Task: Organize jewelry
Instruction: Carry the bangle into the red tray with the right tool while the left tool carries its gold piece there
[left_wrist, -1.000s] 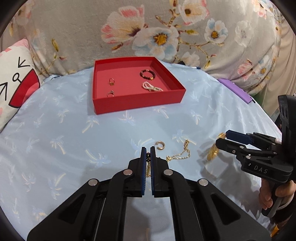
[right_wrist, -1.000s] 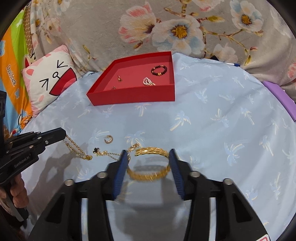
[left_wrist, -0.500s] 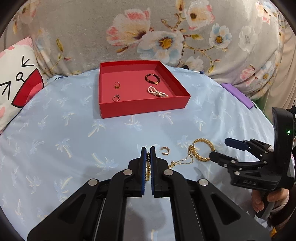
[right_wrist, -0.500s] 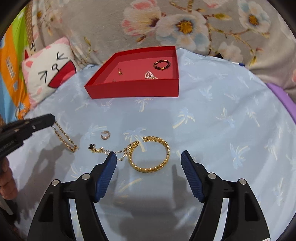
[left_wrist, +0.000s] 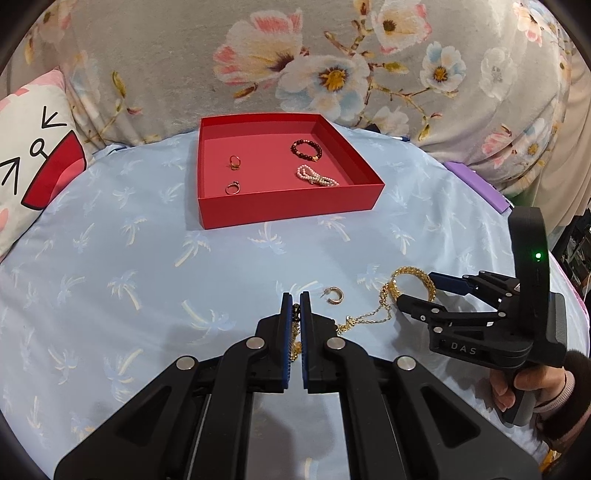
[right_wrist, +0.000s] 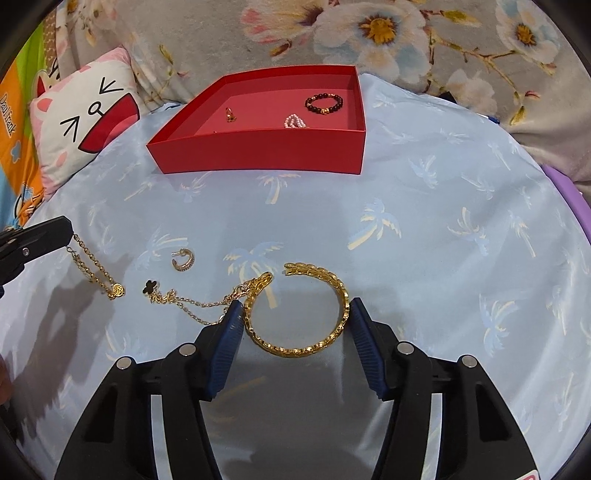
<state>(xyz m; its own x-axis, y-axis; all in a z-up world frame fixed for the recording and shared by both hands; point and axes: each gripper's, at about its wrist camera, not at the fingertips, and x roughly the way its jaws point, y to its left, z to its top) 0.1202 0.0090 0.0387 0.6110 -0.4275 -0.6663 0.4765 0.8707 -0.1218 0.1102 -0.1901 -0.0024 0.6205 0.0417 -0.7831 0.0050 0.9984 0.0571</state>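
Note:
A red tray (left_wrist: 288, 208) (right_wrist: 258, 157) holds two rings, a dark bead bracelet (left_wrist: 306, 150) and a pearl bracelet (left_wrist: 316, 176). My left gripper (left_wrist: 294, 306) is shut on a thin gold chain (right_wrist: 98, 271) that hangs from its tip (right_wrist: 55, 236). My right gripper (right_wrist: 295, 314) (left_wrist: 421, 295) is open, its blue pads on either side of a gold bangle (right_wrist: 299, 308) (left_wrist: 412, 282) lying on the blue cloth. A second gold chain with a black clover charm (right_wrist: 184, 299) and a small hoop earring (right_wrist: 181, 260) (left_wrist: 334, 295) lie beside it.
The cloth covers a round table (left_wrist: 147, 277). A cat-face cushion (left_wrist: 33, 173) sits at the left, a floral blanket (left_wrist: 332, 66) behind, and a purple item (left_wrist: 476, 184) at the right edge.
The right gripper let go of the gold bangle, opened wide, and now its pads have come back in on both sides of it. The left gripper stayed shut on its chain.

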